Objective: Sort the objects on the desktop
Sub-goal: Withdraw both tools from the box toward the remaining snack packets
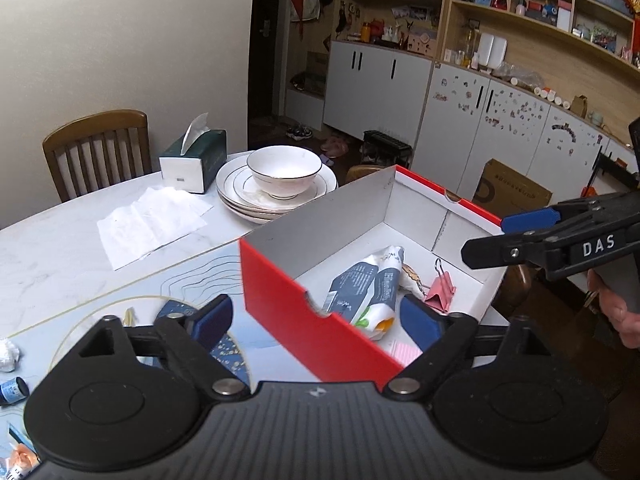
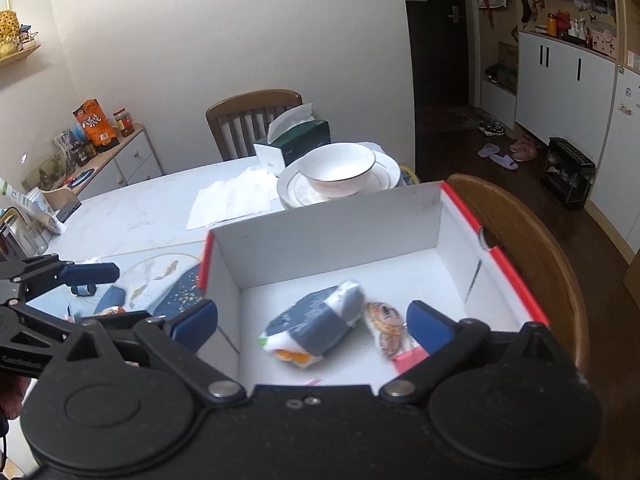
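Far left in the left wrist view: a crumpled paper ball [image 1: 8, 354] and a small blue-labelled bottle [image 1: 12, 390] lying loose on the table [image 1: 48, 240], apparently unsorted, well apart from the box. Beyond them, flat tissue sheets [image 1: 150, 222] beside a green tissue box [image 1: 196, 162], then a white bowl [image 1: 284, 172] nested on stacked plates [image 1: 240, 196], likely parked there to stay out of the sorting.

Centre: left gripper [image 1: 316, 322] spread wide, pinching nothing, straddling the red near wall of the open red-and-white box [image 1: 280, 304], probably just clear of a drop.

Inside the box, on its white floor: a grey-blue soft packet [image 1: 360, 292], a pink binder clip [image 1: 440, 294] just beside it, gathered there as the sorted lot.

Right: right gripper [image 1: 484, 236] reaching in over the far rim, held by a hand [image 1: 618, 312]. From its own camera, right gripper [image 2: 312, 324] likewise spread, empty, hanging above the packet [image 2: 316, 326] and a small round patterned item [image 2: 386, 326] touching it. Packet blurred, so possibly only now settling on the floor of the box [image 2: 400, 224].
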A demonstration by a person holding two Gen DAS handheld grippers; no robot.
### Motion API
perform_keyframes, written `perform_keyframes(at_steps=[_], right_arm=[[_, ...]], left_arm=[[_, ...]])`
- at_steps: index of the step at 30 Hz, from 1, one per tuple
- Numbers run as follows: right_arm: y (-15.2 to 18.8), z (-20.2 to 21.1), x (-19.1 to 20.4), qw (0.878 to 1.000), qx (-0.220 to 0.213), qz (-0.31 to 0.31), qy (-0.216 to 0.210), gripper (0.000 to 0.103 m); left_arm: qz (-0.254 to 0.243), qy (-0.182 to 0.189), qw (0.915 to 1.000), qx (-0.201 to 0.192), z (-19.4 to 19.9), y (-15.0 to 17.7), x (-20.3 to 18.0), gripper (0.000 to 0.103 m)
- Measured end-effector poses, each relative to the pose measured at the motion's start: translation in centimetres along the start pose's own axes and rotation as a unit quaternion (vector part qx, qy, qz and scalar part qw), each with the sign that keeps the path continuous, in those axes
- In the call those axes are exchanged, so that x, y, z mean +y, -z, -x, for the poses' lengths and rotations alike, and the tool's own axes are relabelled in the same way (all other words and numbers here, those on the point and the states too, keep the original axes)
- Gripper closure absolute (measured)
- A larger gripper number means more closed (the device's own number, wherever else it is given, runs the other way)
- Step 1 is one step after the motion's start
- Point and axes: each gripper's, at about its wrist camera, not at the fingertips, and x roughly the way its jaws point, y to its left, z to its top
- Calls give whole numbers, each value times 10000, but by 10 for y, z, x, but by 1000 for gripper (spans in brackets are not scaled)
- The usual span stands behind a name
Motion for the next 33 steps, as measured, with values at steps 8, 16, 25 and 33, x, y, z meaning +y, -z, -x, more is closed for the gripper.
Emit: perform_keyframes(at_steps=[8,16,25,33], right_arm=[[7,2,44,10000,-40,29,65,2],[14,-5,92,9998,-55,168,-18,2],[26,-21,144,9995,-17,320,-50,2],[37,-48,179,9985,175,511,-47,2]], left_arm=[[195,26,9997,-140,27,15,35,0],[384,-154,9989,-236,55,41,80,0],[432,-438,9975,-336,87,74,129,0],[449,-644,9969,-80,94,106,166,0]])
